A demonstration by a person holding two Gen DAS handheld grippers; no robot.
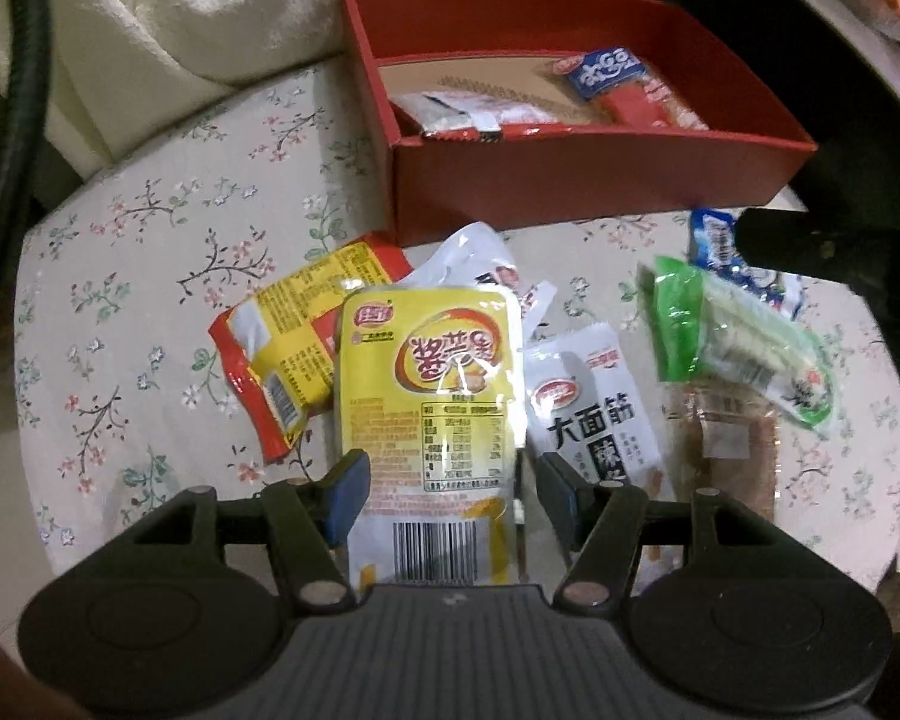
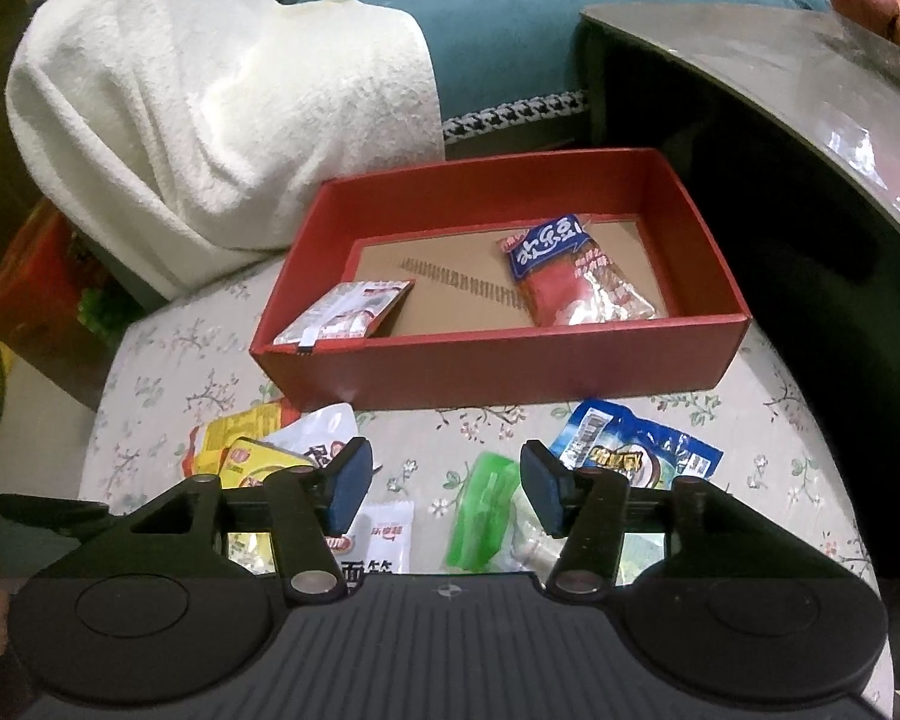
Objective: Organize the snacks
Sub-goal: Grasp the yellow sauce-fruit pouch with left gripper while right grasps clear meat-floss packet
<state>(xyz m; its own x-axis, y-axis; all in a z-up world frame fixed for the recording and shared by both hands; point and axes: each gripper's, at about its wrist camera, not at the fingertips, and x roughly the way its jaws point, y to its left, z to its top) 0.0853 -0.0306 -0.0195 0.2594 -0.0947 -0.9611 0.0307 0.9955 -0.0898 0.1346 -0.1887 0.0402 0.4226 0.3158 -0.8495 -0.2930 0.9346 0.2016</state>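
Note:
A red box (image 1: 570, 180) stands at the back of the floral-covered surface, also in the right wrist view (image 2: 498, 360). It holds a blue-and-red packet (image 2: 576, 270) and a white-and-red packet (image 2: 342, 318). My left gripper (image 1: 450, 492) is open, its fingers on either side of a yellow snack pouch (image 1: 432, 396) that lies between them. Beside it lie a red-yellow packet (image 1: 282, 348), a white packet (image 1: 594, 414), a green packet (image 1: 744, 342) and a blue packet (image 1: 720, 246). My right gripper (image 2: 444, 486) is open and empty above the green packet (image 2: 480, 516).
A white towel (image 2: 210, 90) drapes over a teal sofa (image 2: 540, 30) behind the box. A dark glass-topped table (image 2: 780, 78) with fruit stands at the right. A brownish clear packet (image 1: 726, 450) lies under the green one. A crumpled white wrapper (image 1: 486, 264) lies before the box.

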